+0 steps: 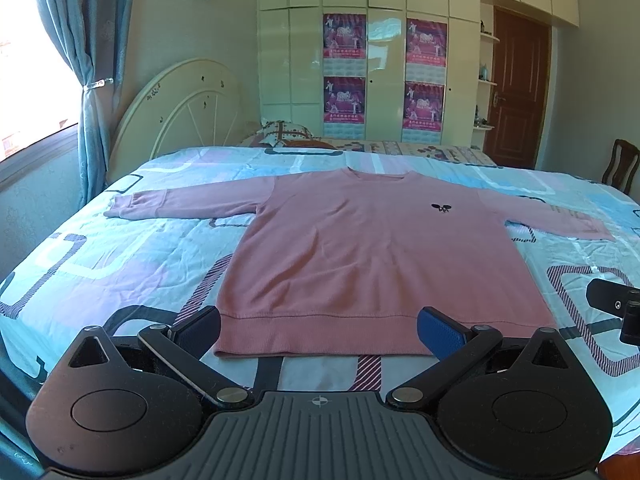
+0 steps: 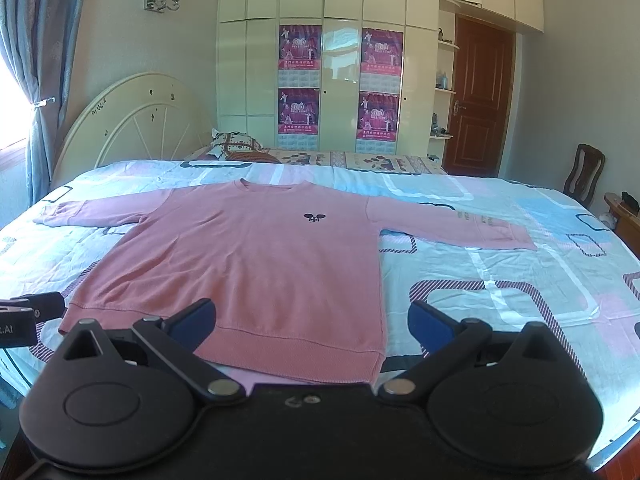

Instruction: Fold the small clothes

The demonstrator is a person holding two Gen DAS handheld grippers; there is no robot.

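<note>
Both tools, left [image 1: 319, 330] and right [image 2: 311, 322], wide open, empty. Risk: pinching bedsheet [image 1: 120, 256] with sweater [image 1: 360, 248] hem, dragging both.

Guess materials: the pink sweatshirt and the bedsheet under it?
Pink sweatshirt: looks like matte knit cotton-type jersey; ribbed hem and cuffs, fine knit texture. Bedsheet: thin smooth woven fabric, probably cotton or a blend; fine creases, flat printed pattern.

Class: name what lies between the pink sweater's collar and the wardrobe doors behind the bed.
In both wrist views: patterned bedsheet, then a pillow and floral bedding beyond the pink sweater.
</note>
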